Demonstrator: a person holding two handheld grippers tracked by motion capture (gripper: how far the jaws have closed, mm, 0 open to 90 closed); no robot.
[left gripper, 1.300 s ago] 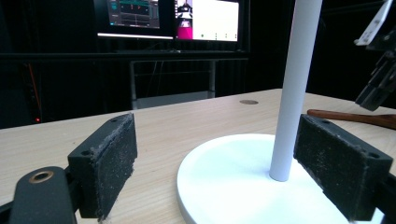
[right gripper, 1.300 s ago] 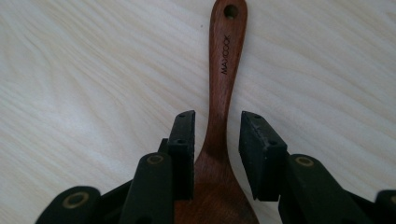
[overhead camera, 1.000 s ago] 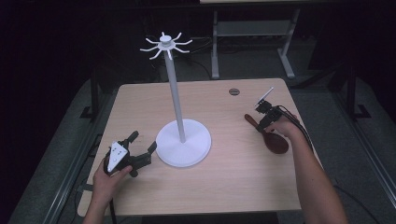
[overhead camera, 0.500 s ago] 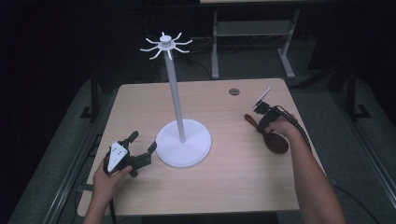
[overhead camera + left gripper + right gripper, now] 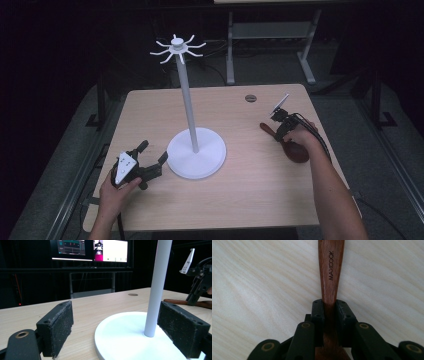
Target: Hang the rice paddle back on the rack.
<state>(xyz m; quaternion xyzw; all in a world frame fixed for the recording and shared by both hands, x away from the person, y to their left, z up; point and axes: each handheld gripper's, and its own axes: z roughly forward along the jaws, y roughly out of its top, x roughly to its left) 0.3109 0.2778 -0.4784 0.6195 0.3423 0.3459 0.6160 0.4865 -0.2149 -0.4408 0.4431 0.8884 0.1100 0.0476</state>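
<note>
A: Where does the wooden spoon [image 5: 330,277] lie right now?

B: Flat on the counter [image 5: 260,190], well to the right of the white stand [image 5: 196,159], near the counter's right edge. The right gripper [image 5: 330,315] has just been closing its jaws, and the right gripper view shows the pads pressed against both sides of the narrow handle.

A: So what worries you?

B: The grip sits on the slim neck, with the heavy bowl [image 5: 296,151] behind it, toward the person. On a lift, I'd expect the bowl to sag and the spoon to pivot between the pads. That smooth, tapered handle could also slide out if the squeeze is light.

A: And the left gripper [image 5: 150,161]?

B: Its jaws stand wide apart, empty, just left of the stand's base, the pole [image 5: 157,287] rising between them farther off. It touches nothing that I can see. If it nudges the base, the tall stand could rock.

A: Anything about the hooks [image 5: 177,49]?

B: They sit high atop the stand. A tilted spoon brought up there could knock the pole rather than catch a hook, and I can't tell whether the handle has a hole.
</note>
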